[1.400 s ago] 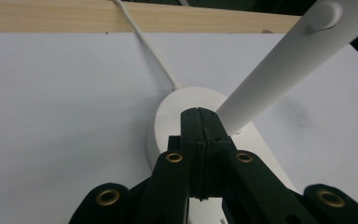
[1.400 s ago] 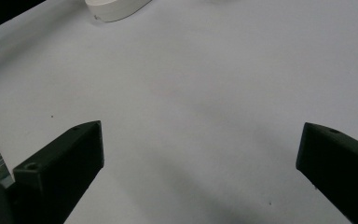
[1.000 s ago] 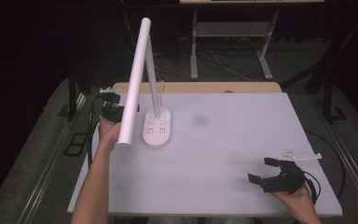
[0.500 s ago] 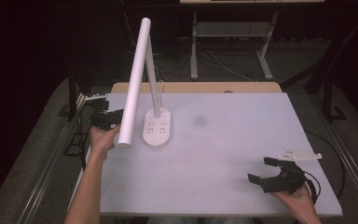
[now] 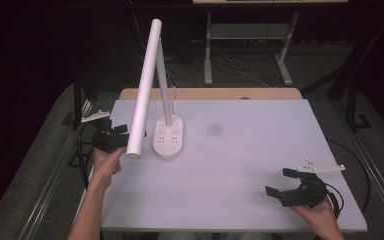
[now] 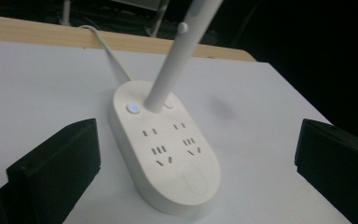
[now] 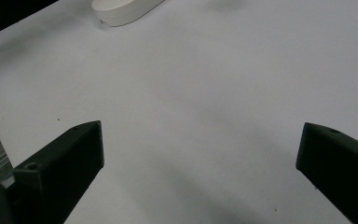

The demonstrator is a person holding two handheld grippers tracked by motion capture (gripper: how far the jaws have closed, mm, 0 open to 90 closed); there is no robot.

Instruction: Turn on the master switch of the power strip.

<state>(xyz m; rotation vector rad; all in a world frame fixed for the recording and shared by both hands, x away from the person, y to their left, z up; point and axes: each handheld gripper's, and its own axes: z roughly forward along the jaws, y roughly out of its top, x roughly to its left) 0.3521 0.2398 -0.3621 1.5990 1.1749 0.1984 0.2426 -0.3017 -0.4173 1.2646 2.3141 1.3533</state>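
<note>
A white desk lamp stands at the table's left. Its oval base carries sockets, and a long tube head slants down toward the near left. In the left gripper view the base lies between the jaws but farther ahead, with a lit blue button beside the stem. My left gripper is open, just left of the base, holding nothing. My right gripper is open over bare table at the near right, far from the lamp.
The white table has a wooden strip along its far edge. The lamp's white cord runs over that edge. A metal frame and floor cables lie beyond. The base's end peeks into the right gripper view.
My left gripper has drawn back toward the near left, away from the lamp base, still open. The right gripper and the lamp have stayed put.
</note>
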